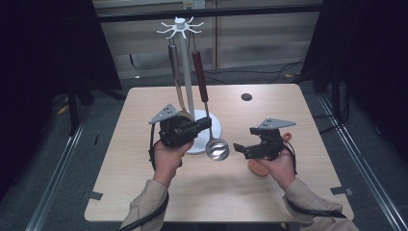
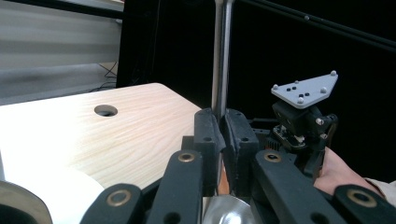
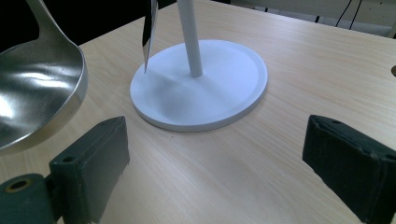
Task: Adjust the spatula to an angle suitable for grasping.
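The left gripper [image 1: 204,126] has its fingers [image 2: 208,135] clenched on the thin metal shaft of a ladle [image 1: 217,148], gripping it a little above the bowl; in the left gripper view the shaft rises straight up between the two pads and the shiny bowl sits just below them. The ladle hangs by its brown handle from a hook at the top of a white utensil stand [image 1: 186,77], with its bowl low over the tabletop [image 1: 274,192], just right of the stand's round white base. A second utensil with a metal handle [image 1: 174,72] hangs on the left side of the same stand, behind the left gripper. The right gripper [image 1: 239,147] is held to the right of the ladle, near but apart from it, its fingers [image 3: 93,158] released and spread wide with nothing between them; the right gripper view looks past them at the bare tabletop, the white base and the ladle's bowl at the left edge. Under the right hand [image 1: 279,166] lies an orange utensil [image 1: 258,168], partly hidden. Far on the tabletop, right of the stand, is a small dark round hole [image 1: 246,96].
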Demonstrator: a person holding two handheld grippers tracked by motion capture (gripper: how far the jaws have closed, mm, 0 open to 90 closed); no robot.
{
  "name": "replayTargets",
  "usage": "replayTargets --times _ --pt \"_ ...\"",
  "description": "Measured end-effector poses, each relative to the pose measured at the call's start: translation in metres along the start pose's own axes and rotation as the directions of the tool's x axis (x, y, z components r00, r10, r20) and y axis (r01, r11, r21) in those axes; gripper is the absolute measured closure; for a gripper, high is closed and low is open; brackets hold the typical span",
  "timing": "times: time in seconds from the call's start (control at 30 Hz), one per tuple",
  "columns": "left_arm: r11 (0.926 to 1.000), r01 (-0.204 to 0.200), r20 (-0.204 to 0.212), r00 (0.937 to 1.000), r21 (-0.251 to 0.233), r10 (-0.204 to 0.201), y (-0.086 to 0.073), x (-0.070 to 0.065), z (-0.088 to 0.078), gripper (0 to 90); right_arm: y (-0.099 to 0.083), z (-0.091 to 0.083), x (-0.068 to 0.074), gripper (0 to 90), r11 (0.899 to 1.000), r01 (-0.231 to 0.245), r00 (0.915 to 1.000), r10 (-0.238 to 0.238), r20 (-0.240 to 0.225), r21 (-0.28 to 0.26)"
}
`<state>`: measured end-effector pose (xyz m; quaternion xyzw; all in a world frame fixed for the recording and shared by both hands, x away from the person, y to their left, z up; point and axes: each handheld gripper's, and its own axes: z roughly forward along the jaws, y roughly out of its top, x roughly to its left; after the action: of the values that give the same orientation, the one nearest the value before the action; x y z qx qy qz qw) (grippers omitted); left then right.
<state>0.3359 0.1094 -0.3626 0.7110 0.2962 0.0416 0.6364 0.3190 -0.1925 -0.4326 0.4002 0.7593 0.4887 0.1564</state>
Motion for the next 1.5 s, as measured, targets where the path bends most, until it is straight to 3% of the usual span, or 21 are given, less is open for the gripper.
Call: replayTargets --times 0.43,0.63,1.5 --pt "0.9995 0.002 0.029 0.9996 -0.033 -0.001 0.018 0.004 0.000 84.8 -0.001 0.001 0.001 7.0 1.000 0.004 0.9999 -0.004 -0.010 0.007" --pt "0.9991 -0.010 0.018 0.9998 -0.041 0.011 0.029 0.009 0.000 84.8 -0.001 0.002 0.000 7.2 1.000 0.001 0.9999 -0.001 -0.014 0.011" --pt "0.9984 0.010 -0.019 0.9997 -0.056 -0.011 0.035 0.033 -0.001 84.4 -0.001 0.003 -0.001 8.0 1.000 -0.001 0.9992 0.002 -0.040 0.018"
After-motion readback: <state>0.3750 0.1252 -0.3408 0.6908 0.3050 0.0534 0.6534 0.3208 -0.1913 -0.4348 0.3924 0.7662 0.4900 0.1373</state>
